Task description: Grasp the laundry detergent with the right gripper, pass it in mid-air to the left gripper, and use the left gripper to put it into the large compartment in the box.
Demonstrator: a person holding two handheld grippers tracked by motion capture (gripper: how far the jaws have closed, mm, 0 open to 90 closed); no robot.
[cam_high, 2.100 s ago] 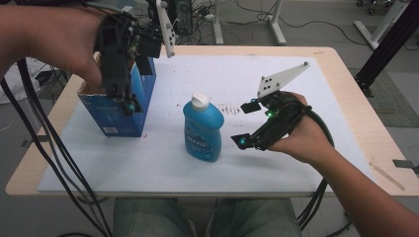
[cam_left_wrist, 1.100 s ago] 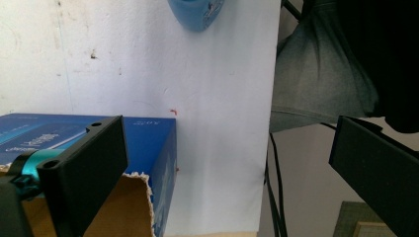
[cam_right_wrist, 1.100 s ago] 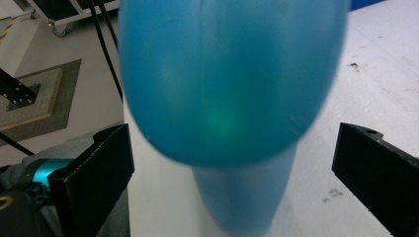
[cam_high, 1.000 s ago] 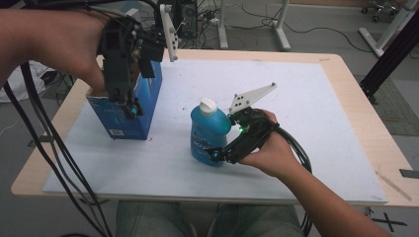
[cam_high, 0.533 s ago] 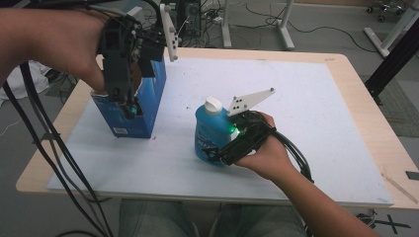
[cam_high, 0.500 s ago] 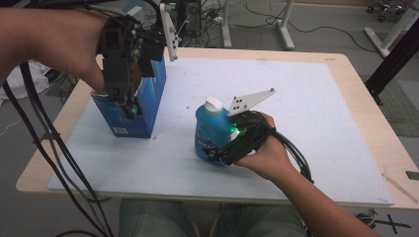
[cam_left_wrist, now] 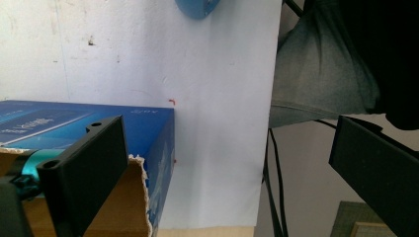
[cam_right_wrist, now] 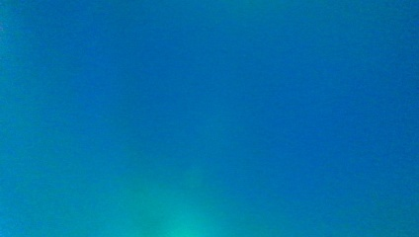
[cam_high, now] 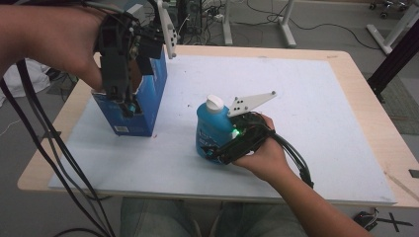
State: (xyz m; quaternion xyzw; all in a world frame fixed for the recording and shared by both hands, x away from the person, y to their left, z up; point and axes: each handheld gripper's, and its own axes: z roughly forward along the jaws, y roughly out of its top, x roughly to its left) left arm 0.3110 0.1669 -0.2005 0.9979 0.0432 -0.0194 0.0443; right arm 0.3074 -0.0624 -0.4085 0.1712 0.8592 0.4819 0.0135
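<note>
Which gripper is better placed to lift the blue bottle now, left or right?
Right. The right gripper is pressed against the bottle, apparently around its body. The left gripper is away at the open box, one jaw inside it, jaws wide apart.

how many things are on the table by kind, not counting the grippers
Bottles: 1, the blue bottle with a white cap, standing upright.
Boxes: 1, the blue cardboard box with its top torn open.
Mats: 1, the white mat that both stand on.
Total: 3
</note>
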